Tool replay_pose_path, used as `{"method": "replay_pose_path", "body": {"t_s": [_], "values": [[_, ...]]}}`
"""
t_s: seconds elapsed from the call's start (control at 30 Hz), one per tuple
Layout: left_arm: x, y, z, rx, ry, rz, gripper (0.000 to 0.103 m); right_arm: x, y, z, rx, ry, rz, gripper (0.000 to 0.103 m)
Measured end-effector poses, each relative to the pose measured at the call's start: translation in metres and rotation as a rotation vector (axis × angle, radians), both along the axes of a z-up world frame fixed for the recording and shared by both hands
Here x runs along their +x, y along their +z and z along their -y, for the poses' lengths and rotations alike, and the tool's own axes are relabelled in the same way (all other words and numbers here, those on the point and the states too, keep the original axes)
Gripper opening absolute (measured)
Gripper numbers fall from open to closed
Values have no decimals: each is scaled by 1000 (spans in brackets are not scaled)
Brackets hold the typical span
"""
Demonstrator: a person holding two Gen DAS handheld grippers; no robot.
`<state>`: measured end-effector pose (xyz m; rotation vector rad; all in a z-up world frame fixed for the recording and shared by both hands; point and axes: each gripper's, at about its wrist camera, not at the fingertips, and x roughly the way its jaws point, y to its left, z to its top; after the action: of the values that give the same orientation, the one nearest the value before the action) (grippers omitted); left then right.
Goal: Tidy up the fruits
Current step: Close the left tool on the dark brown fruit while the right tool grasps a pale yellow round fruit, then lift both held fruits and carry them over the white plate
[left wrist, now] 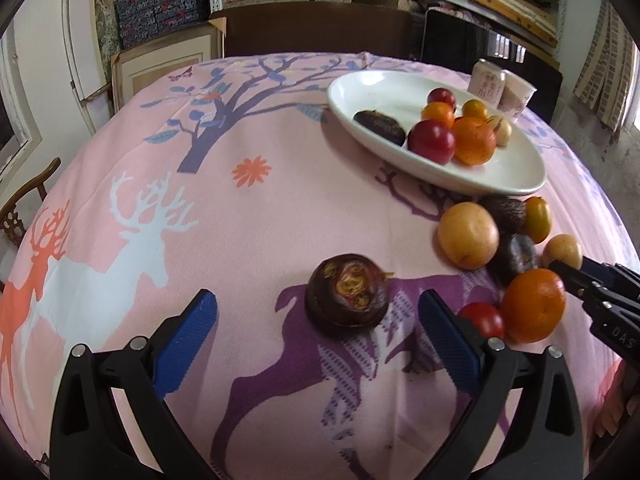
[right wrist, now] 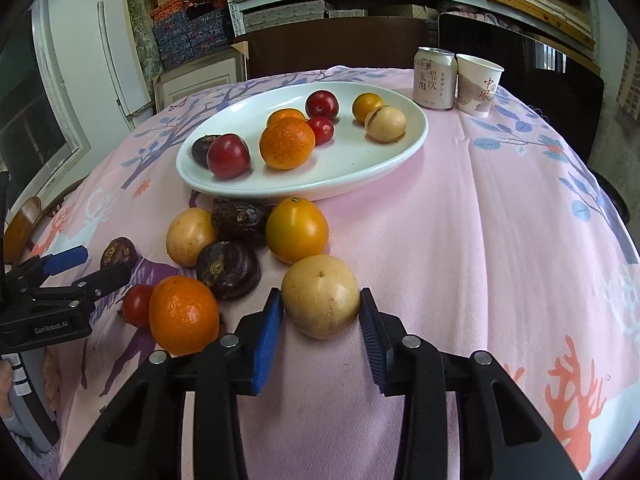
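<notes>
Low centre of the right wrist view, we see the right gripper (right wrist: 321,312) with both blue pads pressed on a pale yellow fruit (right wrist: 320,297) resting on the pink tablecloth (right wrist: 480,240). The left gripper (left wrist: 318,322) stands wide around a dark brown fruit (left wrist: 347,295), touching nothing. The white plate (right wrist: 360,168) sits above, centre, holding several fruits.

Dark fruit (right wrist: 203,149) half hidden behind red plum (right wrist: 230,156) — type unclear.
</notes>
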<state>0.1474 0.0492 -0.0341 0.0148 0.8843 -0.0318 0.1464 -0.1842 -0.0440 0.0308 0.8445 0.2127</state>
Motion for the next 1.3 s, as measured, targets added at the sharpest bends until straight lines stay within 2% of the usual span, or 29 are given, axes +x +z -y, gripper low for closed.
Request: {"method": "replay_pose_path", "body": {"t_s": [0.07,0.17,0.27,0.37,0.6,0.77,0.97,1.17,1.3], "values": [[0,1,2,0,-11,4,95,0,0,0,1,-1,-1,40],[4,-3,3,-35,-45,-22,52,0,0,1,2,-1,-1,40],[3,-2,5,-33,-50,-16,50,0,0,0,2,-1,-1,40],[3,-2,7,-40,-69,-14,42,0,0,0,2,-1,-1,40],[0,1,9,-62,-89,5,41,-1,-1,2,11,-4,-2,40],[-6,11,5,-72,-80,59,41,-4,1,7,28,-19,10,39],[-15,23,8,-25,-69,131,41,-14,15,15,62,-32,78,39],[-24,33,15,16,-69,179,41,-20,23,21,91,-50,109,39],[-25,49,22,23,-69,233,41,-27,33,24,106,-55,154,39]]}}
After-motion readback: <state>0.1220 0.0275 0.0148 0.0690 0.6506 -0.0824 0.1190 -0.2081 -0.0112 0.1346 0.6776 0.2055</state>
